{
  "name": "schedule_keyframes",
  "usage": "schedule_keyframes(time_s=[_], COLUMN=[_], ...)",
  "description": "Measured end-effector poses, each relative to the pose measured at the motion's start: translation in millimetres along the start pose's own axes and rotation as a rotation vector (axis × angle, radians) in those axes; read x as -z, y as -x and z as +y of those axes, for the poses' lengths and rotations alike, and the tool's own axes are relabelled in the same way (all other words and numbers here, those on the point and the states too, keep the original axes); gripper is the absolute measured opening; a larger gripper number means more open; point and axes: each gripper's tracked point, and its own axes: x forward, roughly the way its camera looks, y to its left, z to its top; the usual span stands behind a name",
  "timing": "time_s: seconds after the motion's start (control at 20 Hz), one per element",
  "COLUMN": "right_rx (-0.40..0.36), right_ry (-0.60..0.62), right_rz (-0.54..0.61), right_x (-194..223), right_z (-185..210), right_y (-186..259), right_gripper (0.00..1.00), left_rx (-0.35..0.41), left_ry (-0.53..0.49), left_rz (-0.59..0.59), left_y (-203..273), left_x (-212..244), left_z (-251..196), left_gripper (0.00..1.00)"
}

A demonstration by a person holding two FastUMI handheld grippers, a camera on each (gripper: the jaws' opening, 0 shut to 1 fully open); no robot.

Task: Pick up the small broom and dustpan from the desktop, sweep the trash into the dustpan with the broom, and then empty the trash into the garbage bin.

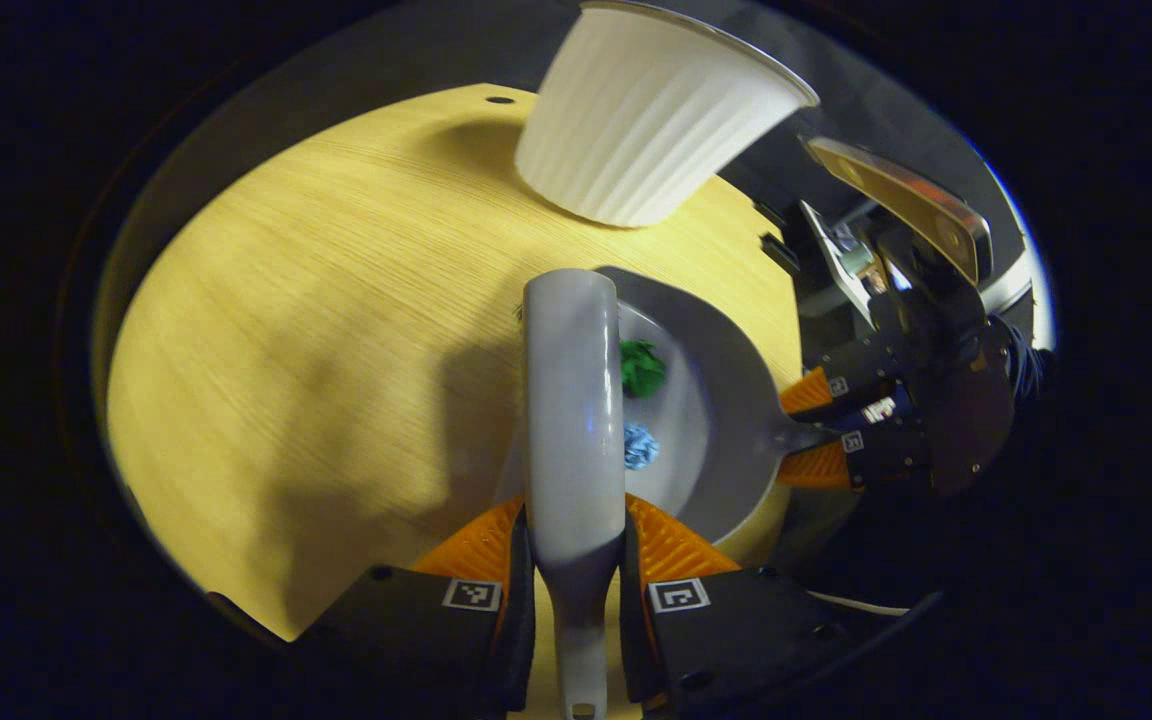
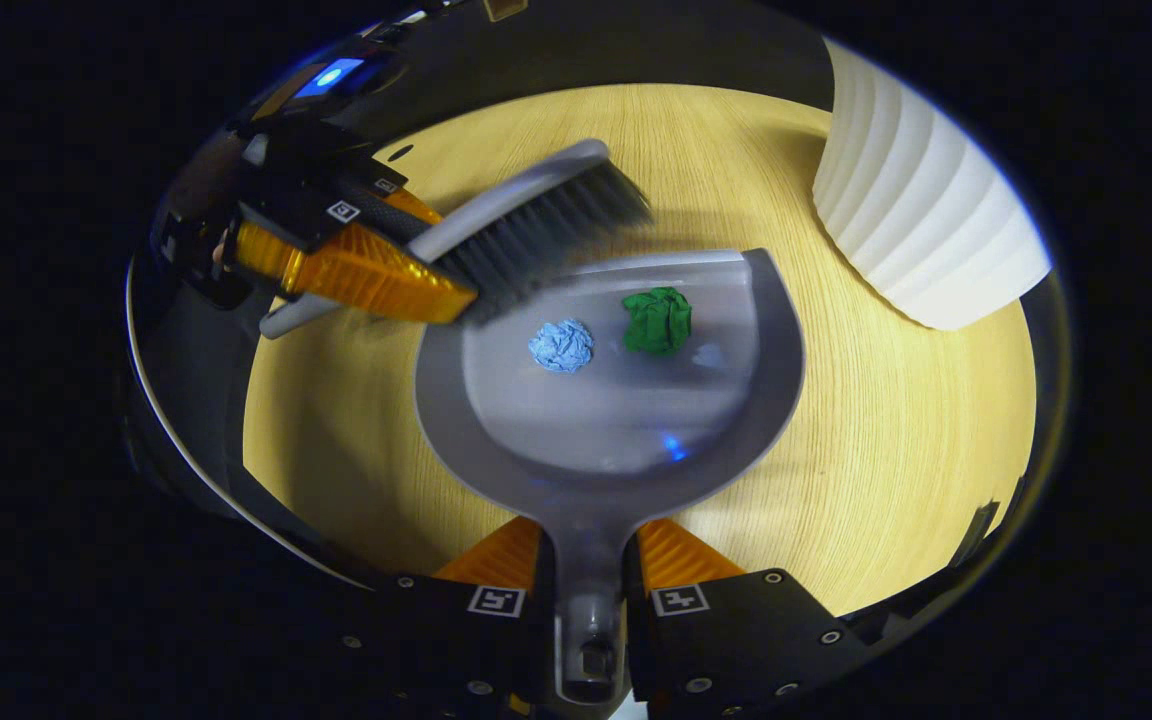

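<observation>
In the right gripper view my right gripper (image 2: 588,555) is shut on the handle of the grey dustpan (image 2: 626,440), which holds a blue paper ball (image 2: 562,346) and a green paper ball (image 2: 658,320). The grey broom (image 2: 536,225) with dark bristles hangs over the pan's left front edge, held by my left gripper (image 2: 356,265). In the left gripper view my left gripper (image 1: 576,545) is shut on the broom (image 1: 573,420), whose back faces the camera. Beyond it lies the dustpan (image 1: 711,400) with the green ball (image 1: 642,366) and blue ball (image 1: 640,446), and the right gripper (image 1: 816,430) at its handle.
A white ribbed garbage bin (image 2: 921,220) stands on the wooden desktop (image 2: 896,440) to the right of the dustpan; in the left gripper view the bin (image 1: 646,120) is beyond the broom on the desktop (image 1: 316,330). A small hole (image 1: 499,100) marks the desktop's far part.
</observation>
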Motion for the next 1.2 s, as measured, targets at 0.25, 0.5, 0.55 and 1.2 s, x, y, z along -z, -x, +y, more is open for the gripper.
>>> schedule_keyframes(time_s=[0.25, 0.5, 0.55, 1.2], right_rx=[-0.005, 0.024, 0.031, 0.187], right_ry=[0.002, 0.001, 0.000, -0.190], right_rz=[-0.022, -0.037, -0.043, -0.080], right_x=[11, 12, 11, 26], right_z=[-7, -27, -34, -132], right_y=[11, 23, 28, 102], right_gripper=[0.31, 0.31, 0.31, 0.31], left_rx=[-0.114, -0.192, -0.211, -0.303], left_ry=[0.218, 0.404, 0.426, 0.544], left_rz=[-0.087, -0.096, -0.092, -0.035], left_y=[20, 35, 42, 30], left_x=[5, 28, 28, 48], left_z=[21, 38, 36, 6], left_gripper=[0.39, 0.40, 0.40, 0.40])
